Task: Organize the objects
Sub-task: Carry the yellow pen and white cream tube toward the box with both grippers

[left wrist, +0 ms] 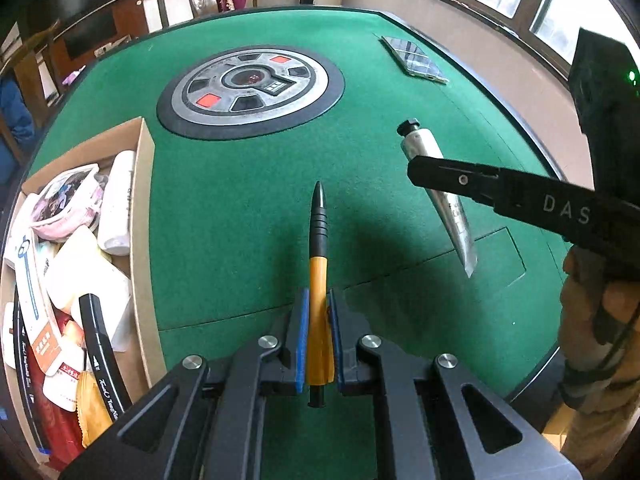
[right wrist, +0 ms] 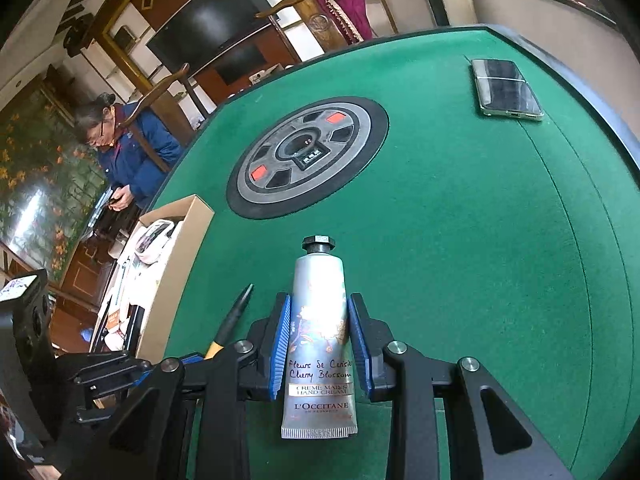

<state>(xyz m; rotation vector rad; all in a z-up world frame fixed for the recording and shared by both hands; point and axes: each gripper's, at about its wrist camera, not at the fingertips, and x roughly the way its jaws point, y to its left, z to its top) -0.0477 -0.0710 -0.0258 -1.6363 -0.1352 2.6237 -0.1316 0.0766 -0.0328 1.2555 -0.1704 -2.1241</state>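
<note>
My left gripper [left wrist: 319, 300] is shut on an orange and black pen [left wrist: 319, 248], held above the green table with its tip pointing away. My right gripper [right wrist: 320, 304] is shut on a silver hand cream tube [right wrist: 318, 320], cap forward, also held above the table. The tube [left wrist: 428, 152] and the right gripper's finger [left wrist: 452, 176] show at the right of the left wrist view. The pen [right wrist: 232, 320] shows at the left of the right wrist view. A cardboard box [left wrist: 144, 216] full of small items sits at the table's left; it also shows in the right wrist view [right wrist: 180, 264].
The green felt table [left wrist: 248, 208] has a round grey control hub [left wrist: 250, 88] in its middle. A phone [left wrist: 416, 58] lies at the far right, near the raised table edge. A person in a blue jacket [right wrist: 124, 152] stands beyond the table's left side.
</note>
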